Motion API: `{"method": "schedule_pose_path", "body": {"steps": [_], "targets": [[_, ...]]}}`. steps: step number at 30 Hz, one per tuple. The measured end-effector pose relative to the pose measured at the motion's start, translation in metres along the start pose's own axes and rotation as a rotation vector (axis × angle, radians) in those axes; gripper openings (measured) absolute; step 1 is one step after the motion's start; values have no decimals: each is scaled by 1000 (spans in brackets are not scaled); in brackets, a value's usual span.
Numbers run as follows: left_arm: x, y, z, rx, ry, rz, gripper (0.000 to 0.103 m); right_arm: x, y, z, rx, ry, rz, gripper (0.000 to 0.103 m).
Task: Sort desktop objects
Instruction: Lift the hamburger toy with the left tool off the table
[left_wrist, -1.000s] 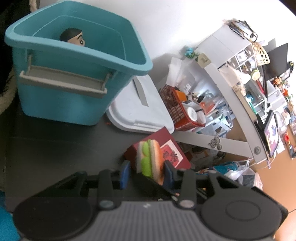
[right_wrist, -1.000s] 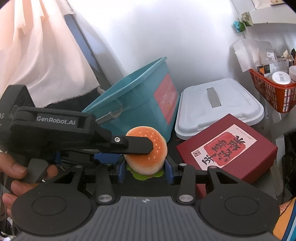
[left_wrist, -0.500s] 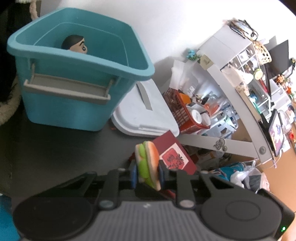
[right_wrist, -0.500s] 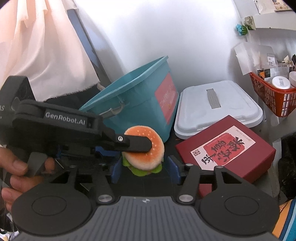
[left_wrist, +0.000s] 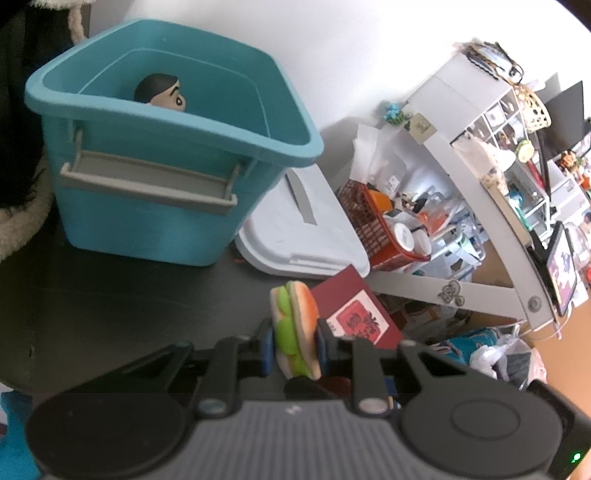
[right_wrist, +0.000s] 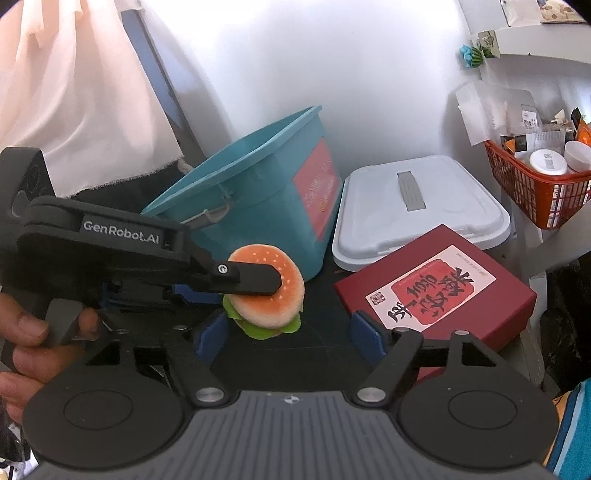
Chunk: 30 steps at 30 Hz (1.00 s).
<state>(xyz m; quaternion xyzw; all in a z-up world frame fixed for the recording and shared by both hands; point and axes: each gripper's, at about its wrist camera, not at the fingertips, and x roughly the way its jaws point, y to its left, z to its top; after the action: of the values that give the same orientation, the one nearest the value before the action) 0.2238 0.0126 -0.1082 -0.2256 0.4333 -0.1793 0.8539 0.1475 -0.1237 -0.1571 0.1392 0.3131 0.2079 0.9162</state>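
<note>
The left gripper (left_wrist: 293, 345) squeezes the soft, light plush toy hamburger (left_wrist: 295, 332) by its flat bun sides, held up at 5 o'clock from the teal plastic bin (left_wrist: 166, 162), while the right gripper (right_wrist: 290, 334) is wide apart, holding nothing.

2 hand-held grippers: left (left_wrist: 293, 341), right (right_wrist: 288, 330). 1 toy burger (right_wrist: 266, 291). 1 teal bin (left_wrist: 177, 147), 1 doll head (left_wrist: 160, 90) inside. 1 white lid (right_wrist: 417, 206), 1 red box (right_wrist: 436, 288), 1 orange basket (right_wrist: 535, 192) beside bin.
</note>
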Motion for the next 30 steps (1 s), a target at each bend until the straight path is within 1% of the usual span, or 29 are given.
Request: {"method": "schedule_pose_path", "body": {"steps": [3,9,13,19,30], "targets": [[2,-4,-1,11,2,7,25,-1,1,1,-1,1,-10,82],[4,-15,-1,44,0,27,25,-3,-4,7,38,25,-52,82],[1,-25,-1,64,-12,39,25,-8,-12,13,88,31,-37,84],[-3,-41,3,89,-17,80,25,-17,-16,20,112,41,-24,85],[-26,-67,19,130,-46,163,25,-33,-20,32,163,5,29,87]]}}
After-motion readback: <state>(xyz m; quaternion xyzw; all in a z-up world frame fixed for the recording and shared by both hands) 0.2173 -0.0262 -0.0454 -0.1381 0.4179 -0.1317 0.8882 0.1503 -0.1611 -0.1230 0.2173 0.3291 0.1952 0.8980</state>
